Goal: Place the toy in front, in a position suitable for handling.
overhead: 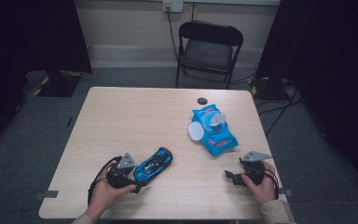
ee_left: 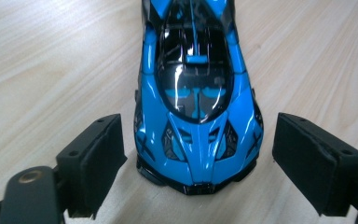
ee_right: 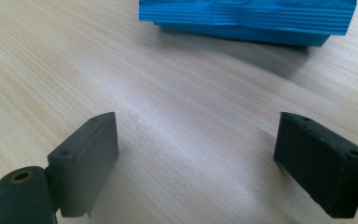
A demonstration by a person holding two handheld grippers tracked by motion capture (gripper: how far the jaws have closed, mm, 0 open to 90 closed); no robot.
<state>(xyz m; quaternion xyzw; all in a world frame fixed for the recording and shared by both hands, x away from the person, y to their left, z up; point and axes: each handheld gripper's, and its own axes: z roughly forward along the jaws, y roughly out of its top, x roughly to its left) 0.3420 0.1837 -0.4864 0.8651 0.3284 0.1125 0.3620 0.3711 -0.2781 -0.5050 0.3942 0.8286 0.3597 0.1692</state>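
Two hands enter from the near edge of the high view, each carrying one of my tools over a pale wooden bench. My left tool sits at the tail of a blue toy car, which lies on the bench at a slant, its far end pointing toward the middle of the bench. My right tool rests low near the right front corner, well apart from the car. Beyond it lies a blue wipes pack with its white lid flipped open, and a small dark round cap sits near the far edge. A black folding chair stands behind the bench.

From the left gripper view, I see the blue toy car lengthwise on the bench, its near end lying between the two black pads of the left tool. The pads stand spread, with a clear gap on each side of the bodywork, so nothing is pinched.

From the right gripper view, the right tool is also spread wide, with bare wood of the bench between its pads. The crimped edge of the blue wipes pack lies ahead of it, apart from both pads.
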